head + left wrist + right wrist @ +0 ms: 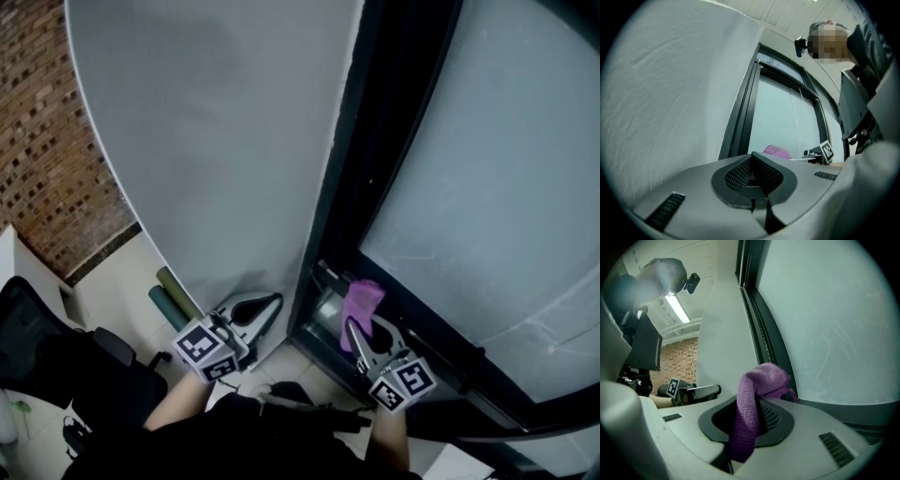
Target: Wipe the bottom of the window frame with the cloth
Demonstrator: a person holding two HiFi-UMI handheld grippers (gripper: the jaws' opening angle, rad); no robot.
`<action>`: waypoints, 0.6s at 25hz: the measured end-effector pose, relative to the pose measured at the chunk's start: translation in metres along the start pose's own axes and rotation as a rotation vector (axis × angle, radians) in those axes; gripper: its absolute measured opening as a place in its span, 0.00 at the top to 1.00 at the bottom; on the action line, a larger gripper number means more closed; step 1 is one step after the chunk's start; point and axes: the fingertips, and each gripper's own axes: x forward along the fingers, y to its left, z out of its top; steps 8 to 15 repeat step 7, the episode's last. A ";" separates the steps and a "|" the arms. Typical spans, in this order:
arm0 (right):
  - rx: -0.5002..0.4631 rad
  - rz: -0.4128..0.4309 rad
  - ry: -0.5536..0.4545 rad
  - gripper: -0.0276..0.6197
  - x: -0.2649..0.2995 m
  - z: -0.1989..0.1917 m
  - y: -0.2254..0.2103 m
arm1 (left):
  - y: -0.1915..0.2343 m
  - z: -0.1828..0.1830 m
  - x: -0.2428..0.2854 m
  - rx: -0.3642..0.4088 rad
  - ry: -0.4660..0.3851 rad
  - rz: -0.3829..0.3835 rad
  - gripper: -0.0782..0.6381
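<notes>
A purple cloth [362, 301] hangs bunched from my right gripper [356, 323], which is shut on it just above the bottom rail of the dark window frame [322, 298]. In the right gripper view the cloth [754, 404] drapes over the closed jaws, next to the frame's upright [759, 329]. My left gripper [275, 302] is shut and holds nothing. It hovers by the white wall, left of the frame. In the left gripper view its jaws [753, 164] meet with nothing between them, and the cloth [776, 151] shows beyond.
Frosted glass [487, 187] fills the window. A white wall panel [216, 141] stands left of the frame and a brick wall [47, 141] farther left. Green rolls [173, 300] lean at the wall's foot. A black chair [56, 366] is at lower left.
</notes>
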 end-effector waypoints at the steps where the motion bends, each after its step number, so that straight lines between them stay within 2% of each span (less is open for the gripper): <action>1: 0.013 0.006 -0.007 0.84 -0.001 0.000 0.000 | 0.000 0.000 0.000 -0.003 0.003 0.004 0.88; 7: 0.068 0.018 -0.041 0.84 -0.007 -0.002 0.002 | 0.003 0.001 -0.001 0.009 0.012 0.014 0.88; 15: 0.068 0.018 -0.041 0.84 -0.007 -0.002 0.002 | 0.003 0.001 -0.001 0.009 0.012 0.014 0.88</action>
